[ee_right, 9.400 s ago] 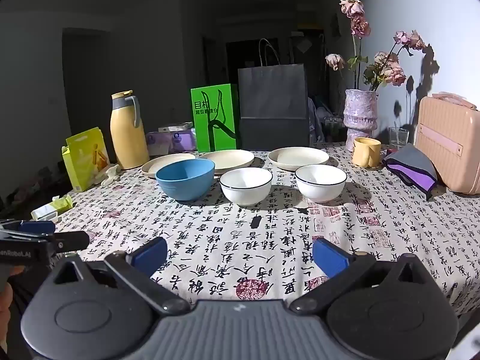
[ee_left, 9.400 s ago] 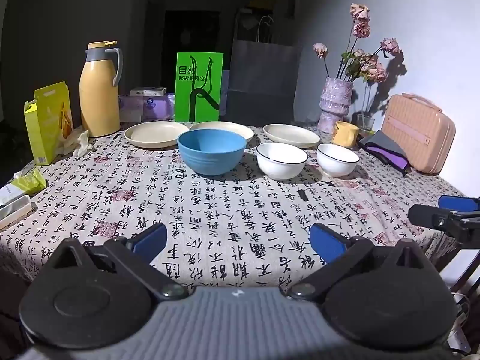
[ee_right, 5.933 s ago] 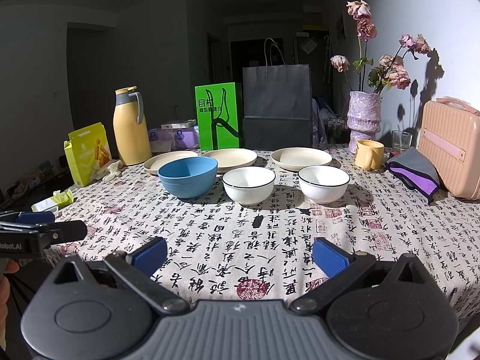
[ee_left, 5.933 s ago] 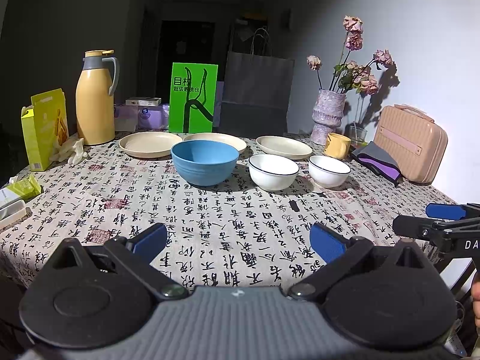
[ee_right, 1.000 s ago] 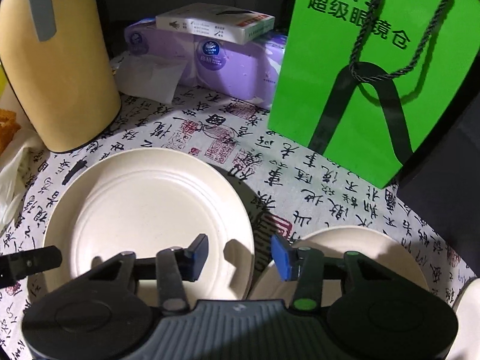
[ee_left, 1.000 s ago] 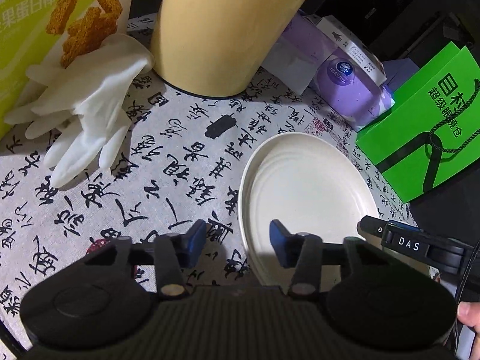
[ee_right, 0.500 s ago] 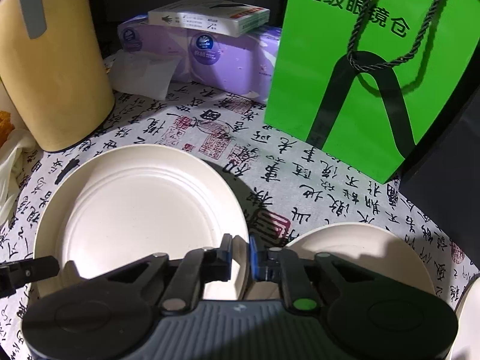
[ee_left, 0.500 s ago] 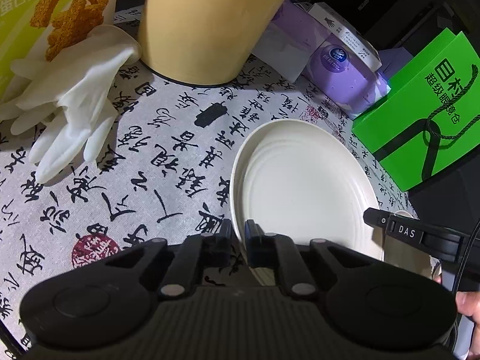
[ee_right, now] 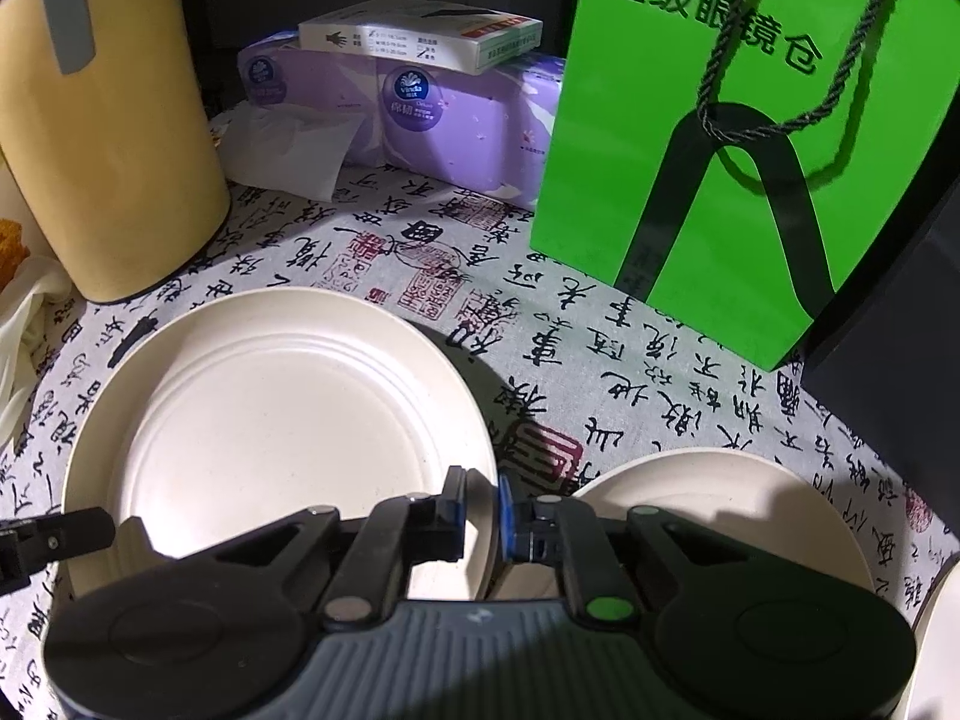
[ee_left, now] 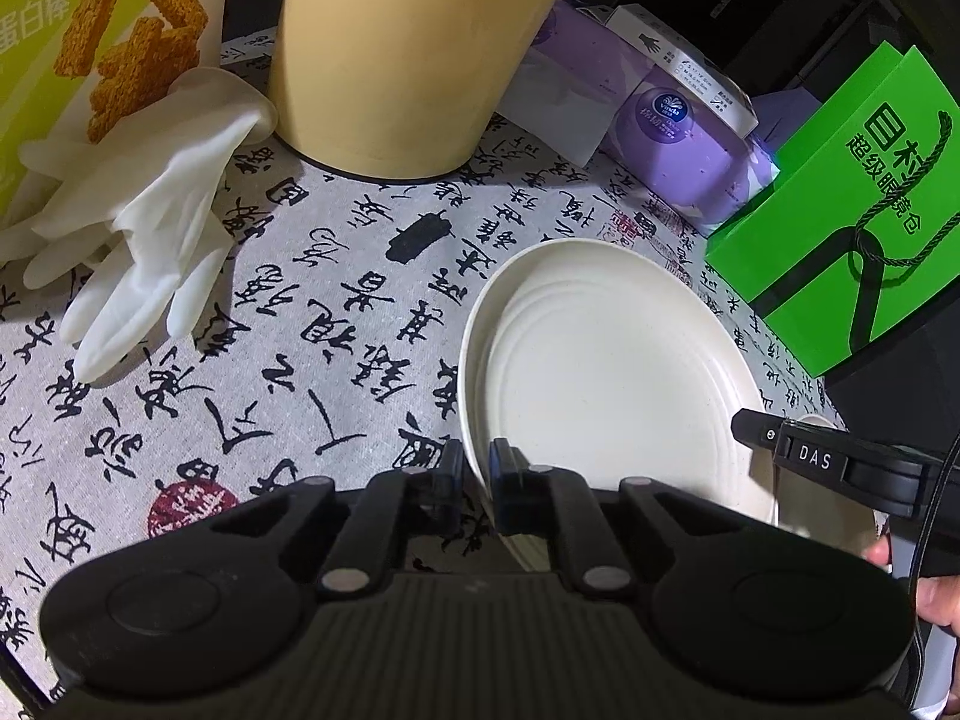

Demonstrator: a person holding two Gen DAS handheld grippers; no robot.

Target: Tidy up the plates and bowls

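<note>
A cream plate (ee_left: 600, 372) lies on the calligraphy-print tablecloth. My left gripper (ee_left: 477, 468) is shut on its near-left rim, the rim edge pinched between the blue pads. In the right wrist view the same cream plate (ee_right: 288, 420) has my right gripper (ee_right: 482, 504) shut on its right rim. A second cream plate (ee_right: 708, 516) lies just right of it, its near-left part hidden behind the right gripper. Each gripper's tip shows at the edge of the other's view.
A yellow thermos jug (ee_left: 408, 48) stands just behind the held plate, with white gloves (ee_left: 150, 228) and a yellow-green snack box (ee_left: 90, 30) to its left. A purple tissue pack (ee_right: 420, 120), a green paper bag (ee_right: 750, 150) and a dark bag (ee_right: 900, 330) line the back.
Both grippers' jaws stood apart around the plate's rim a second ago; they have closed onto it. The hands have stayed in place.
</note>
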